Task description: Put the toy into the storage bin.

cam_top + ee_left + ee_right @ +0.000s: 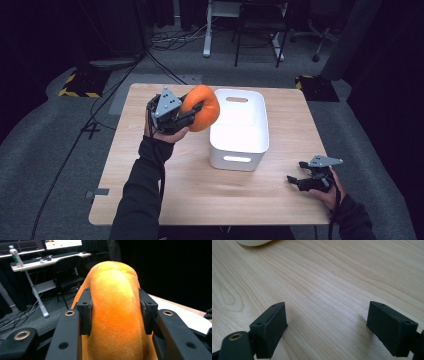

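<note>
An orange plush toy (201,107) hangs in the air just left of the white bin (240,145), at about rim height. My left gripper (192,111) is shut on it, its black pads (85,311) pressing into the soft fur (115,310) from both sides. The toy bulges out past the jaws. My right gripper (296,172) rests low over the table near the right front corner, jaws wide apart. In the right gripper view the pads (272,325) stand open above bare wood, nothing between them.
The light wooden table (200,190) carries the white bin, which has handle slots and looks hollow inside. Around the table lie grey floor, cables, a chair and a desk leg at the back. A corner of the bin (253,242) peeks in at the top of the right gripper view.
</note>
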